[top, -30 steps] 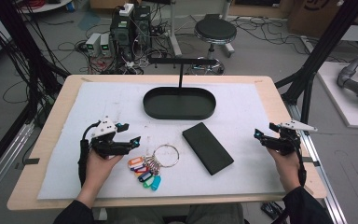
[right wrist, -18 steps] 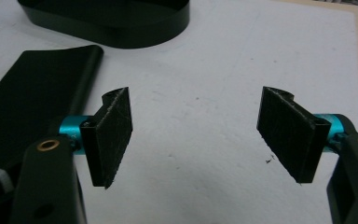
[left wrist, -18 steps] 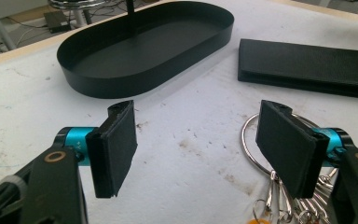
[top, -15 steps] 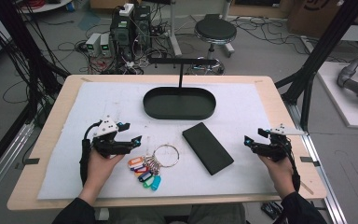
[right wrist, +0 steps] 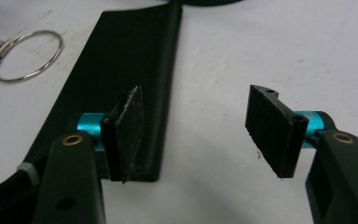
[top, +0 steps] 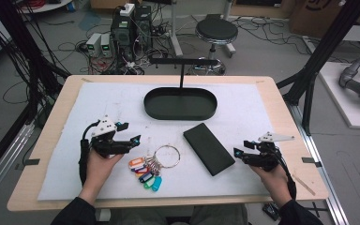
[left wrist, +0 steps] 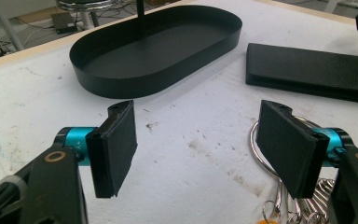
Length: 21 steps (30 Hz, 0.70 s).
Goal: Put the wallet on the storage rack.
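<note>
- My left claw [top: 130, 132] is wide open and holds nothing. It sits low, just left of the key ring [top: 167, 156], maybe so I can grab it.
- My right claw [top: 240, 149] is wide open too, just right of the black wallet [top: 208, 148].
- The black tray [top: 180, 103] waits behind the wallet on the counter [top: 281, 112].

Wooden table [top: 281, 101] carried a white mat [top: 122, 103]. At 12 o'clock on the mat sat a black oval tray [top: 180, 104] with an upright post and crossbar. A black flat case [top: 209, 148] lay at centre, angled. A key ring [top: 167, 156] with coloured tags [top: 145, 172] lay at 7 o'clock of it. A stool [top: 216, 32] stood beyond.
</note>
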### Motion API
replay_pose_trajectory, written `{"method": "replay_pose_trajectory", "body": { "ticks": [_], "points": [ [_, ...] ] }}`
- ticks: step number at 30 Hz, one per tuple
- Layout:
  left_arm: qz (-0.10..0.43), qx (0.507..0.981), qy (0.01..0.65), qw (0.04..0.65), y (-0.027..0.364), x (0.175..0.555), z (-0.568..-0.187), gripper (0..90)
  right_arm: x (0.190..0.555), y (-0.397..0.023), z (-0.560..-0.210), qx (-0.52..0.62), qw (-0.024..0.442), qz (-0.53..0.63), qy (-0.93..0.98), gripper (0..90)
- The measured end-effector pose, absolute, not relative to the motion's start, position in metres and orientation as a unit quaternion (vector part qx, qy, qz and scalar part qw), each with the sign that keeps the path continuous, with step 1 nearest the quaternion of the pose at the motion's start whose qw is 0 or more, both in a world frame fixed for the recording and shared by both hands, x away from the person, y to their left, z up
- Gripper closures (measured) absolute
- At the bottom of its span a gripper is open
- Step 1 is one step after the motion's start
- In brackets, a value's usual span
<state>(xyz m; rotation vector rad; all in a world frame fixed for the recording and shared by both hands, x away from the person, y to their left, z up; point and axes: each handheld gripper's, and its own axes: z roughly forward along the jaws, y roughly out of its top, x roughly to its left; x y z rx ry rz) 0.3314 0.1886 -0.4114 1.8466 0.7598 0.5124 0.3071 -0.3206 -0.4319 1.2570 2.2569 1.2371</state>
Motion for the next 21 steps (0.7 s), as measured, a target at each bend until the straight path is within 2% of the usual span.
{"method": "replay_pose_trajectory", "body": {
  "ticks": [13, 17, 21],
  "points": [
    [0.215, 0.77, 0.315, 0.512, 0.189, 0.33, -0.411, 28.9, 0.307, -0.306, -0.44, 0.441, 0.099, 0.396, 0.799, 45.5],
    [0.217, 0.769, 0.314, 0.513, 0.19, 0.33, -0.411, 28.9, 0.31, -0.305, -0.444, 0.451, 0.078, 0.386, 0.801, 48.3],
    [0.216, 0.769, 0.316, 0.512, 0.19, 0.329, -0.411, 28.8, 0.314, -0.305, -0.448, 0.472, 0.032, 0.392, 0.789, 49.8]
  ]
}}
